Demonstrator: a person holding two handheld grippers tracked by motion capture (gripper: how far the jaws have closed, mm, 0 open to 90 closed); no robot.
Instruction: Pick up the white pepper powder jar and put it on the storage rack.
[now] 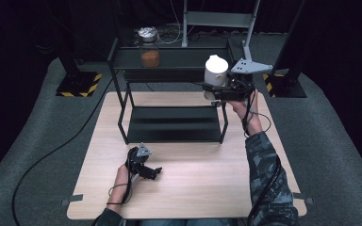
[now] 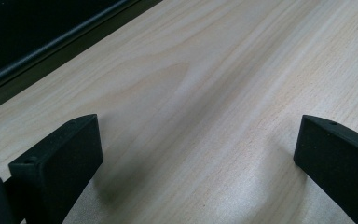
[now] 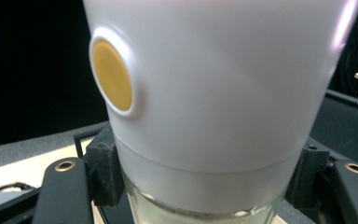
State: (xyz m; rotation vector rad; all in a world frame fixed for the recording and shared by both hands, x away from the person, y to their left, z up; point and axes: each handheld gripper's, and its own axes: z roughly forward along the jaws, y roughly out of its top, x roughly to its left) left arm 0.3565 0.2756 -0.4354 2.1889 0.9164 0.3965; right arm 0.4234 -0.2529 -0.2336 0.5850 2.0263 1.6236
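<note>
Right gripper view crops the white jar [image 3: 214,93], clamped by right gripper [image 3: 200,186]; left gripper [image 2: 196,154] gapes

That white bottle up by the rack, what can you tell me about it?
The white bottle looks like a smooth, matte plastic top over a clear glass base, with a round yellow button on its side. It stands upright, clamped low down between the jaws of the right gripper, lifted at the right end of the black rack's top shelf. Whether it touches the shelf is unclear.
</note>
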